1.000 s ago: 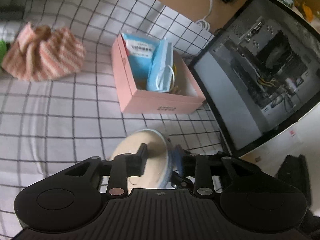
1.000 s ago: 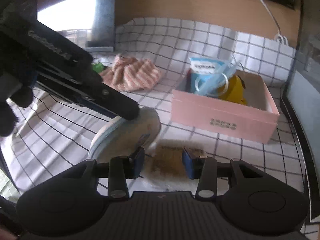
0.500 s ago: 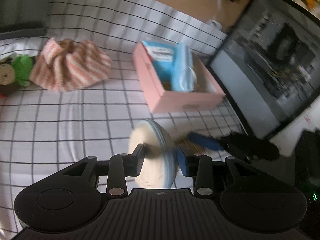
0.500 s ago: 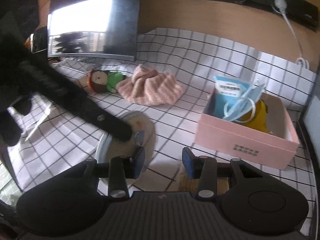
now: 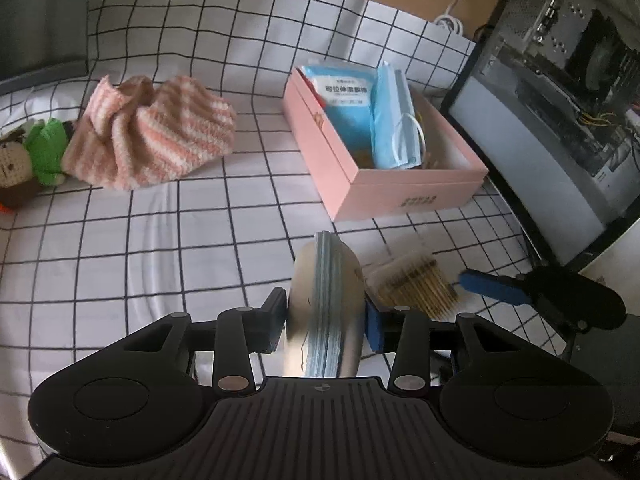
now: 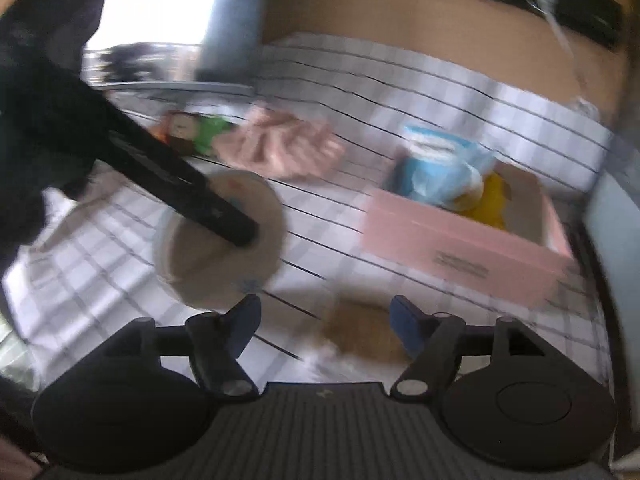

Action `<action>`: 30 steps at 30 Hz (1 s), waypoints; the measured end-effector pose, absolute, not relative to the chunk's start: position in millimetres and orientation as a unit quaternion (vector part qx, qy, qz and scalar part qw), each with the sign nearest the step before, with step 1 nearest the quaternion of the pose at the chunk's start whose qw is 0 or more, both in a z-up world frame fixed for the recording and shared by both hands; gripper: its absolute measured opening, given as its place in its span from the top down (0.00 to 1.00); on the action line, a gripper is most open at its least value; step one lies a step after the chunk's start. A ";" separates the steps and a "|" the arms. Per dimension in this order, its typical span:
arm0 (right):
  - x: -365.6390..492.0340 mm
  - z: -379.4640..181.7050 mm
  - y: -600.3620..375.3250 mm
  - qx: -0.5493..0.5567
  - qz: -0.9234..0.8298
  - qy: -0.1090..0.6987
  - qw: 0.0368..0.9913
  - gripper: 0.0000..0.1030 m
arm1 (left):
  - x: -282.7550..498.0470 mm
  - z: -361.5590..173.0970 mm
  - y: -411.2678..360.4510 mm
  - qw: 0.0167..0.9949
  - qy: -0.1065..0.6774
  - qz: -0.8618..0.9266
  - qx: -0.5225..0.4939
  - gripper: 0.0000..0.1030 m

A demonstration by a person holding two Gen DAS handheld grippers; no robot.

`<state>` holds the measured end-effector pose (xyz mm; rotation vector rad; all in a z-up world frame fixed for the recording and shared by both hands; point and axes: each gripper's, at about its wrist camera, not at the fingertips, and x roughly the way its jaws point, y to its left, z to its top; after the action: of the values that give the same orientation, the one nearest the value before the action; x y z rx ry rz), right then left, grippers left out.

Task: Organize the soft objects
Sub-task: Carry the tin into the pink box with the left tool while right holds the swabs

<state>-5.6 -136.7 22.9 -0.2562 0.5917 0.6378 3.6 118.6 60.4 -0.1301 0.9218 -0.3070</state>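
towel (image 5: 152, 132): fuzzy knit cloth | box (image 5: 400, 196): matt pink card | tablecloth (image 5: 180, 240): smooth checked fabric

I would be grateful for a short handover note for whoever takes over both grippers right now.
Left gripper: jaws opening, the round pad on edge between them, pads apparently touching it.
Right gripper: jaws opening, nothing between them, above the brown bristled piece on the checked cloth.
Done: blue packet and face mask stand in the pink box.
Left: the round pad, the striped knit cloth and the crochet doll are outside the box.
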 end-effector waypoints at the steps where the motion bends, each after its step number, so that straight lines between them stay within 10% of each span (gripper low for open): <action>1: -1.7 20.1 -137.9 -0.122 0.297 0.296 0.900 0.30 | 3.8 60.0 117.4 0.885 0.440 -0.140 -0.061 0.57; 12: 50.5 -8.6 -130.9 -0.066 0.238 0.393 0.886 0.21 | 1.4 59.3 95.6 0.887 0.442 -0.131 -0.002 0.57; 30: 11.2 43.8 -185.0 -0.115 0.229 0.337 0.906 0.31 | -5.0 53.8 82.2 0.876 0.446 -0.176 0.036 0.57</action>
<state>11.2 -185.0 43.8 -0.2367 0.6954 0.4736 -5.0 82.2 53.8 0.0754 0.9316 -0.3683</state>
